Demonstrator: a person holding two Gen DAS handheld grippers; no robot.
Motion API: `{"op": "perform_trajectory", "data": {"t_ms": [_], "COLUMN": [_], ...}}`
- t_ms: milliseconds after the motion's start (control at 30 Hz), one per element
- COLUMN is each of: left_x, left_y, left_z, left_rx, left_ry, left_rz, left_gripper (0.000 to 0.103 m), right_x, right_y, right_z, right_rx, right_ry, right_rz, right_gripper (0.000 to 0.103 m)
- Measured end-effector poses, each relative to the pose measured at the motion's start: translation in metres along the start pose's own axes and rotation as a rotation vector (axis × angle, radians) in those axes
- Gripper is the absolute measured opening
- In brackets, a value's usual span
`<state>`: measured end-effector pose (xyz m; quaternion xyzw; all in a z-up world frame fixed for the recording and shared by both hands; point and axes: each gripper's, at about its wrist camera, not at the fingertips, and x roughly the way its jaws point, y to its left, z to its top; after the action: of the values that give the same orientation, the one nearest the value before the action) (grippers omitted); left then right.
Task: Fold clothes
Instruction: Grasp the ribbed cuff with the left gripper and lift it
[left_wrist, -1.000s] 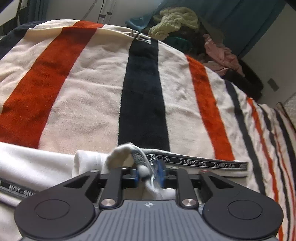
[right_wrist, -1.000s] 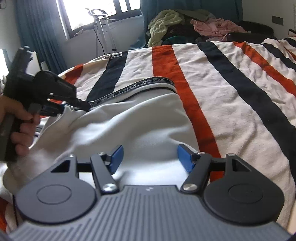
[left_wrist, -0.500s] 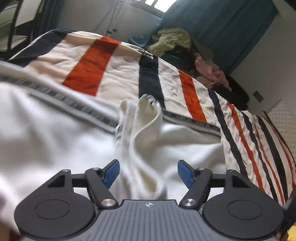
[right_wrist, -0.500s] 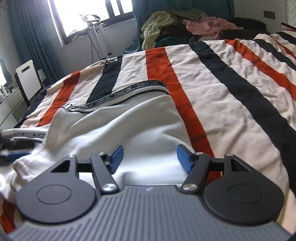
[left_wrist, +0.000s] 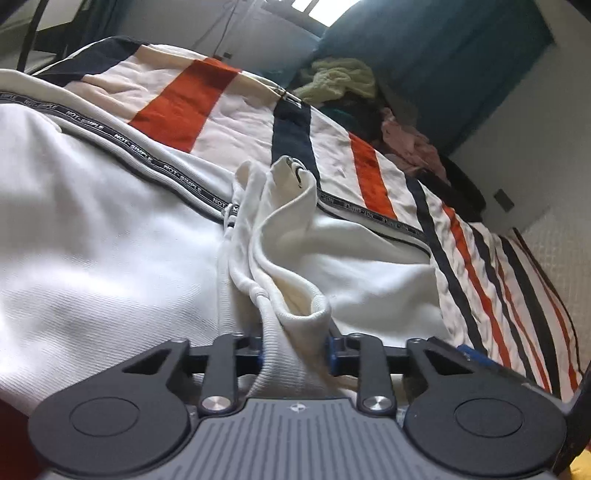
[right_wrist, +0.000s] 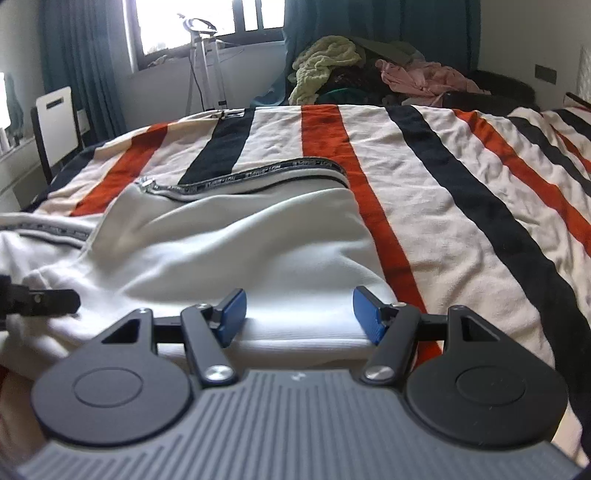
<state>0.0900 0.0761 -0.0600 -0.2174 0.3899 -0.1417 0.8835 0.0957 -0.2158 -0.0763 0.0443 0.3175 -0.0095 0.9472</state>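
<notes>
With the white jacket (left_wrist: 92, 258) spread on the bed (right_wrist: 461, 177), the closing left tongs (left_wrist: 295, 350) should bite its ribbed hem squarely, right tongs (right_wrist: 299, 314) open above it.

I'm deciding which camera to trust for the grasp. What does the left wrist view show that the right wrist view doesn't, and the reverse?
Only the left wrist view: the left gripper closing around the ribbed cuff of the white garment, cloth between its blue pads.

Only the right wrist view: the right gripper open above the garment's flat folded edge, the bright window and the white chair.

Both: the orange, navy and cream striped blanket, the garment's lettered black trim and the heap of clothes beyond.
</notes>
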Motion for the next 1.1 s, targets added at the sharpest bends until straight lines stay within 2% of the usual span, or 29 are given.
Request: {"op": "perform_trajectory", "data": {"t_ms": [100, 167, 333, 467, 633, 667, 700, 800, 833, 900, 967, 1033, 1100], "left_x": [-0.010, -0.021, -0.023, -0.018, -0.027, -0.033, -0.040, -0.063, -0.071, -0.085, -0.098, -0.109, -0.121], "left_y": [-0.001, -0.002, 0.001, 0.004, 0.000, 0.001, 0.005, 0.016, 0.020, 0.032, 0.051, 0.076, 0.104], "left_z": [-0.001, -0.003, -0.016, -0.017, -0.016, -0.015, -0.014, -0.010, -0.009, -0.006, -0.003, -0.001, -0.003], "left_rx": [-0.012, -0.040, -0.081, -0.090, -0.063, -0.071, -0.091, -0.150, -0.170, -0.207, -0.288, -0.443, -0.636], "left_ry": [-0.029, -0.044, -0.005, 0.015, 0.002, -0.004, -0.015, -0.045, -0.055, -0.069, -0.069, -0.068, -0.104], "left_rz": [-0.021, -0.047, -0.004, 0.020, 0.030, 0.033, 0.037, 0.049, 0.053, 0.130, 0.224, 0.239, 0.235], "left_gripper": [0.016, 0.015, 0.014, 0.015, 0.023, 0.032, 0.045, 0.068, 0.072, 0.086, 0.087, 0.087, 0.087], "right_x": [0.001, 0.001, 0.001, 0.003, 0.004, 0.004, 0.004, 0.004, 0.004, 0.004, 0.004, 0.003, 0.002], "right_y": [0.002, 0.001, 0.000, 0.002, -0.001, -0.001, -0.002, -0.001, -0.001, -0.001, -0.002, -0.002, -0.003], "right_z": [-0.001, -0.002, -0.003, -0.003, -0.003, -0.003, -0.002, -0.003, -0.003, -0.003, -0.002, -0.002, -0.002], "right_rx": [-0.012, -0.008, -0.005, -0.017, 0.006, 0.012, 0.017, 0.022, 0.023, 0.025, 0.029, 0.033, 0.038], "right_ry": [-0.004, -0.004, 0.005, 0.013, 0.017, 0.018, 0.018, 0.019, 0.020, 0.021, 0.022, 0.023, 0.024], "right_rz": [0.004, 0.011, 0.017, 0.013, 0.017, 0.019, 0.020, 0.024, 0.026, 0.028, 0.032, 0.037, 0.043], "right_gripper": [0.066, 0.066, 0.066, 0.066, 0.066, 0.066, 0.066, 0.066, 0.066, 0.066, 0.066, 0.066, 0.066]}}
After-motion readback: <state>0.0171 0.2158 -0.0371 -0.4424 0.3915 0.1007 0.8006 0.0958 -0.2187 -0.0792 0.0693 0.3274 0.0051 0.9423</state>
